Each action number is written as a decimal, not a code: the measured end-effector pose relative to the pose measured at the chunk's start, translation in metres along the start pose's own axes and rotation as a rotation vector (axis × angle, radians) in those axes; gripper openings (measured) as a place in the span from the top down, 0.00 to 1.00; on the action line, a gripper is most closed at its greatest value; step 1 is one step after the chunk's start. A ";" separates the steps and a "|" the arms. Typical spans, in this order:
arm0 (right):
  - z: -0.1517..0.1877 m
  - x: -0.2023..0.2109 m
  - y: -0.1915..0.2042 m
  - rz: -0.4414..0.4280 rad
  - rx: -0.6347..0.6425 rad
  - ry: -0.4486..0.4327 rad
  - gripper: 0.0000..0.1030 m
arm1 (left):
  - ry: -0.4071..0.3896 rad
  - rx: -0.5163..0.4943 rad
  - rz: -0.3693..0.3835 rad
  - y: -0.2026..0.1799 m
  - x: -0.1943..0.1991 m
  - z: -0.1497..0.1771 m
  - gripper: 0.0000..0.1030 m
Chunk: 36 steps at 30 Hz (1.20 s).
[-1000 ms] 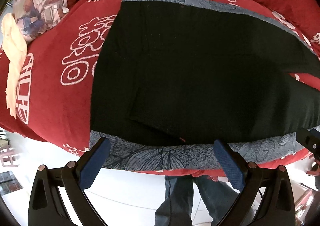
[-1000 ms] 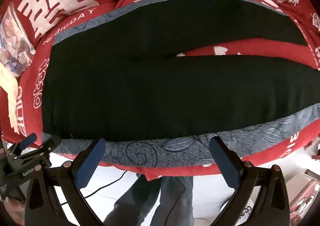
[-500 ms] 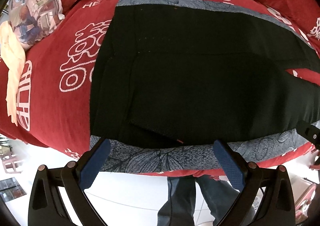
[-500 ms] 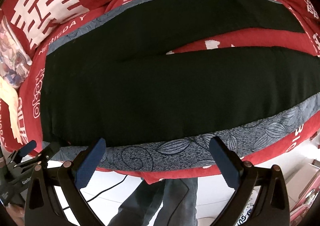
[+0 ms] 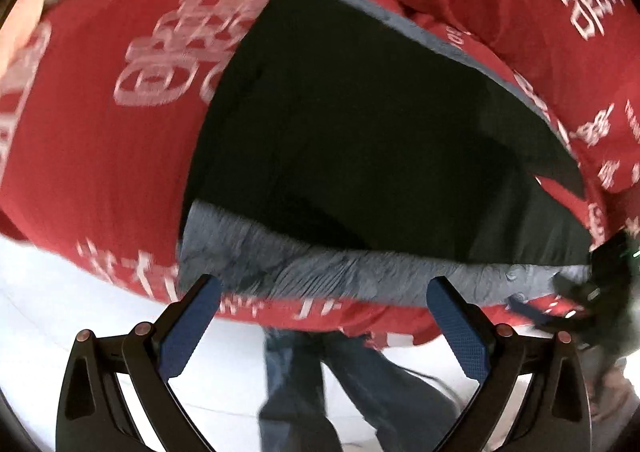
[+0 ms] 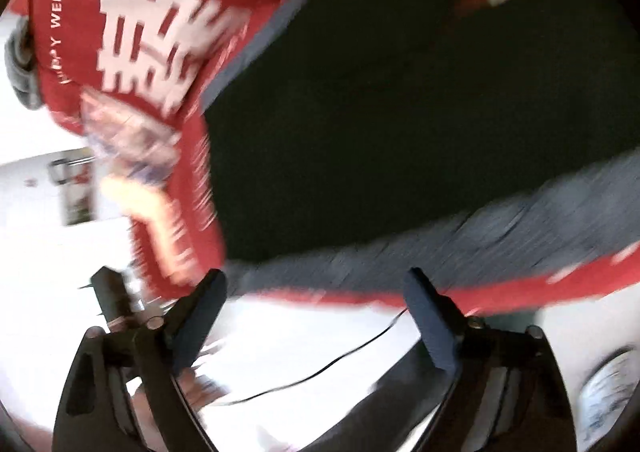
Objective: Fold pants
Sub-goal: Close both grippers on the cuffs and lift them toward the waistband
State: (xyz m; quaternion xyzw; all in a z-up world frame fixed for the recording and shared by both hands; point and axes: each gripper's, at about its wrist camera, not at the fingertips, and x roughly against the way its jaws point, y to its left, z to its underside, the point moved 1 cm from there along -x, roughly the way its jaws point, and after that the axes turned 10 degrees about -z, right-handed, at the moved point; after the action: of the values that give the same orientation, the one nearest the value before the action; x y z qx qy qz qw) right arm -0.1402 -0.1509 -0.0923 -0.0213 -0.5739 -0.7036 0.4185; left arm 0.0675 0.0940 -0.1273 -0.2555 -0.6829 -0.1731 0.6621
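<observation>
The black pants lie spread flat on the red bed cover. The left claw gapes empty; the right claw is closing on nothing, off the bed's edge, so it may pinch the grey mat with the fabric

left wrist: steeply down, bed edge, close | right wrist: tilted, oblique | shared: pants

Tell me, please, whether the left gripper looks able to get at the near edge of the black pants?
Probably yes: the left gripper is open and empty, and only the grey patterned strip lies before the black pants.
</observation>
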 end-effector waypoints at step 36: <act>-0.005 0.066 -0.068 -0.091 -0.162 -0.295 0.93 | 0.084 0.082 0.065 -0.013 -0.030 -0.046 0.77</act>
State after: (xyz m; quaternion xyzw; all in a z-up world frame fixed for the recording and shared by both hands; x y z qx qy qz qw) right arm -0.2223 -0.1924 -0.1137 -0.1319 -0.5707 -0.7551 0.2944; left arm 0.0969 0.0531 -0.1530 -0.2428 -0.6524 -0.1342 0.7052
